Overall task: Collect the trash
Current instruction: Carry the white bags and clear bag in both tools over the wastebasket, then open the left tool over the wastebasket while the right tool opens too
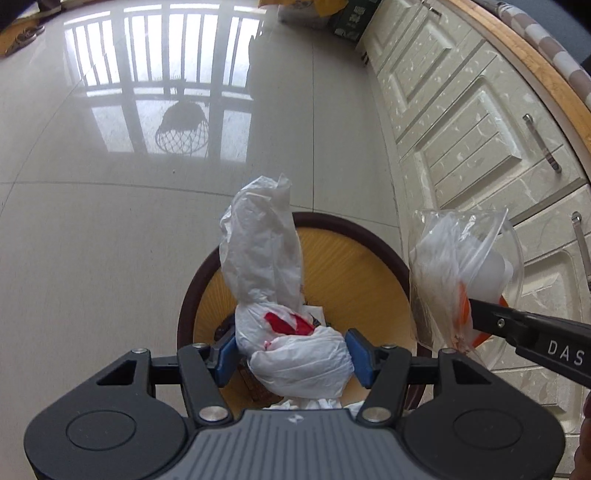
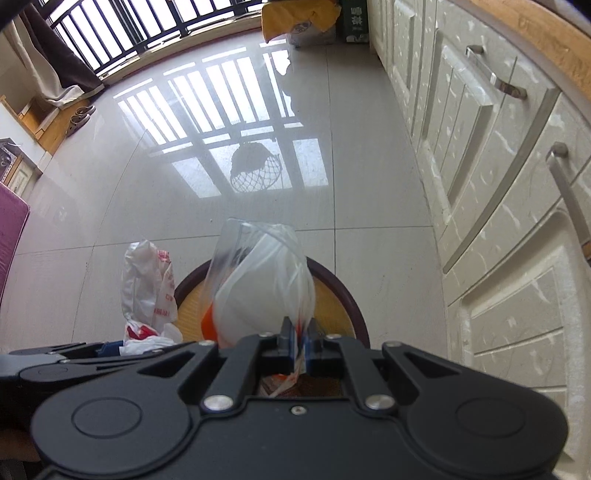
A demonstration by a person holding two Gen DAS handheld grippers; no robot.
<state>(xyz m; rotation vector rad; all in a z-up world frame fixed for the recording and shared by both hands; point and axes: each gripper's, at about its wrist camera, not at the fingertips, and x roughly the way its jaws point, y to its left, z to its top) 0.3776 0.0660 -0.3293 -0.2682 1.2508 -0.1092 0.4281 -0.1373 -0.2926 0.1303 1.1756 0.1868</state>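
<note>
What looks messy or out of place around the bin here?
Nothing is spilled on the floor. Both pieces of trash are held over the bin: the white bag in the left gripper, the clear bag in the right gripper. Red smears mark both.

Glossy tiled floor (image 2: 155, 192); white cabinets (image 2: 491, 206) along the right; slippers (image 2: 79, 118) far left; green box (image 2: 355, 20) far.

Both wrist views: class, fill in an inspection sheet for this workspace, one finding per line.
Surface: glossy tiled floor.
Job's things: white plastic bag; clear bag; both above round bin.
Clutter: shoes by the balcony.
Grippers: left gripper shut on the white plastic bag; right gripper shut on the clear bag.
Cables: nothing seen.
Surroundings: cream cabinets, balcony railing.
</note>
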